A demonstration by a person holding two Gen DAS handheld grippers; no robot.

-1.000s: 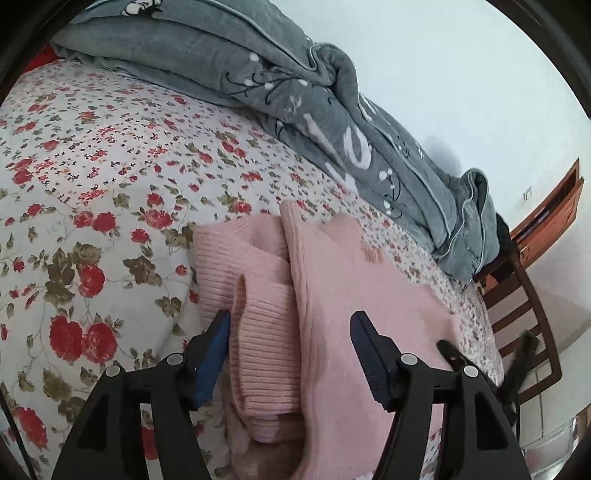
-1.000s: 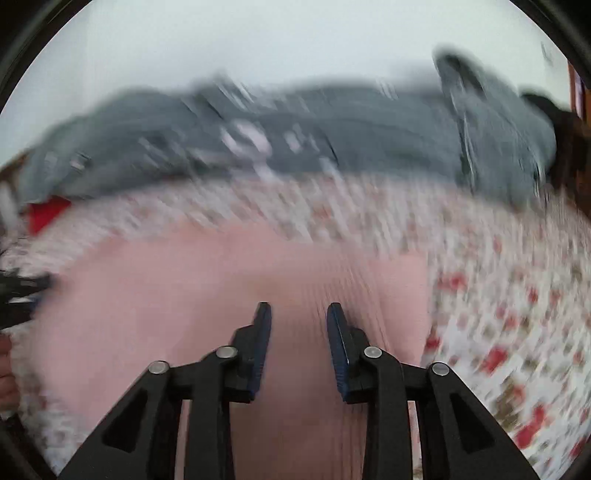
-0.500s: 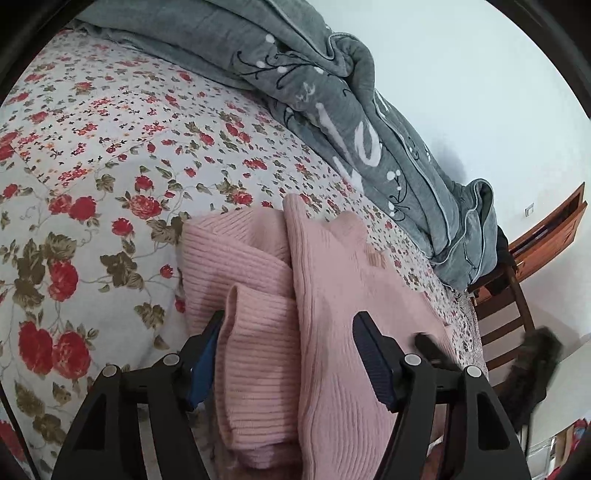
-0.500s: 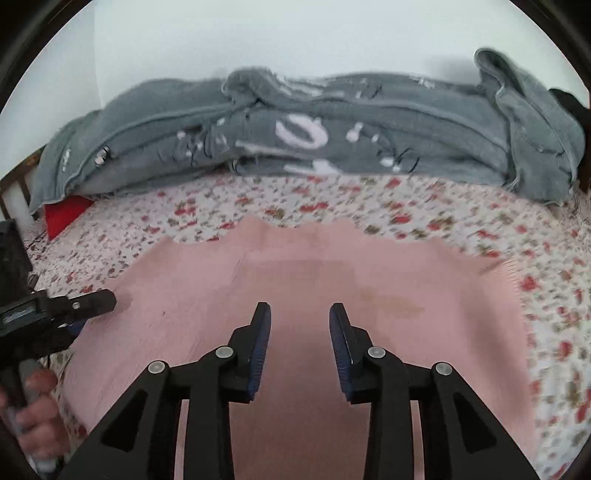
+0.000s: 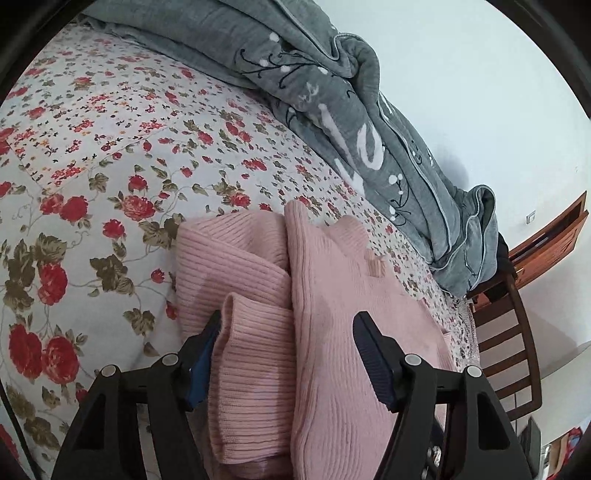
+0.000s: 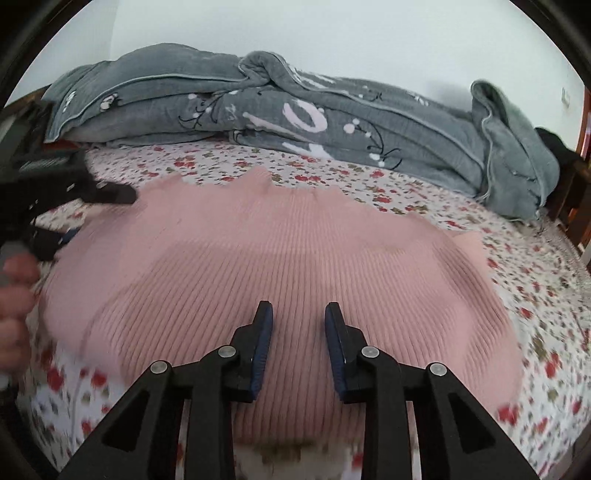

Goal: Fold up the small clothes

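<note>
White wall (image 6: 332,33) closes the room behind a bed whose floral sheet (image 5: 110,177), red roses and small sprigs on pale cloth, spreads out ahead of both tools. Along the far edge of the bed, well beyond the fingers, a grey quilt (image 6: 295,110) with white lettering lies heaped against the wall, and past its end, off to the right of the left tool, a dark wooden chair (image 5: 506,343) stands by brown wooden furniture (image 5: 554,236). On the sheet lies the pink ribbed sweater (image 6: 280,258), spread broad and flat under the right hand-held gripper (image 6: 298,345), whose jaws stand a modest way apart with nothing between them but the knit below; whether the tips touch the cloth I cannot tell. At the sweater's left edge, the left hand-held gripper (image 5: 288,363) points in from the side, jaws spread wide. From its own camera a folded-over sleeve (image 5: 255,376) sits between its fingers, pressed against the left blue pad (image 5: 201,373), while the right finger rests over the sweater's body, apart from the sleeve. A bare hand (image 6: 14,295) grips that tool's handle at the far left of the right camera's view.
</note>
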